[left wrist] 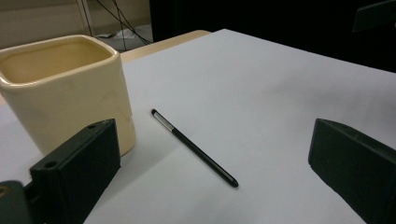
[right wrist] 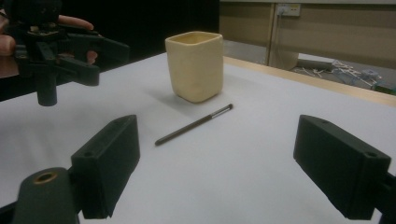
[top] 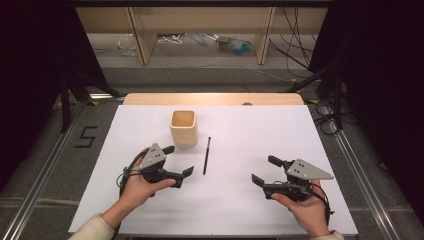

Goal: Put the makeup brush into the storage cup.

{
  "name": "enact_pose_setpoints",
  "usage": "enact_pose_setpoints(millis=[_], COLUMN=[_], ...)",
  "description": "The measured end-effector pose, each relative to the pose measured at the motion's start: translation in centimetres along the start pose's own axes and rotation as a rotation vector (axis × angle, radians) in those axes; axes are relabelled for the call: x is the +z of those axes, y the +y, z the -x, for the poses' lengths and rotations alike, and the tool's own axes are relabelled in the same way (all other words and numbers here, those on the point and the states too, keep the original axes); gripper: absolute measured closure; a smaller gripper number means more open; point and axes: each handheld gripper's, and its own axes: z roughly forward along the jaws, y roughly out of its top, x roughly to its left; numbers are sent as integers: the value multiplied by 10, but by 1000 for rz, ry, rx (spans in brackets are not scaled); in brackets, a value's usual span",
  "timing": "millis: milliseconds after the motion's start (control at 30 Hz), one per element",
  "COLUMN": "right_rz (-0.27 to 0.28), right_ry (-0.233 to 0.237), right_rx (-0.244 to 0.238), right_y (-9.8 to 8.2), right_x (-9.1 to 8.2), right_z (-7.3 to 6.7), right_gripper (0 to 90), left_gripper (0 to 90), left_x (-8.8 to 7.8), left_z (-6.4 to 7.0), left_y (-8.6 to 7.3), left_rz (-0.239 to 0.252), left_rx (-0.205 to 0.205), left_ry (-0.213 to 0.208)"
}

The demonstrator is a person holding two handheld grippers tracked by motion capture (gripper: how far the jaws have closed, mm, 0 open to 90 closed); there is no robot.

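Note:
A cream square cup [top: 183,128] [left wrist: 65,88] [right wrist: 195,65] stands upright and empty near the back middle of the white table. A thin black pen [top: 206,155] [left wrist: 194,147] [right wrist: 193,124] with a silver band lies flat just right of the cup. My left gripper [top: 178,161] [left wrist: 215,172] is held open a little left of the pen, jaws facing it, nothing between them. My right gripper [top: 265,169] [right wrist: 219,172] is open farther right, also empty, jaws facing the pen and cup. The left gripper [right wrist: 100,58] shows at upper left in the right gripper view.
The white table sheet [top: 260,130] has a wooden strip [top: 215,98] along its far edge. Beyond lie grey floor, cables [top: 295,60] and wooden furniture legs [top: 142,40]. Metal rails [top: 45,165] run along both sides of the table.

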Motion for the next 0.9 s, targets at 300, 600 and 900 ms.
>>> enact_pose_setpoints(millis=[300,600,900], right_rz=[3,-9,-1], right_ry=[9,6,17], right_rx=[11,12,19], right_y=[-1,-2,-2], right_x=[1,1,2], right_z=[0,1,1], right_gripper=[158,158,159], left_gripper=[34,66,118], left_x=[30,58,84], left_z=[5,9,12], left_y=[11,15,17], left_rz=[-44,-131,-280], left_rx=[11,20,23], left_ry=[-13,-13,-19])
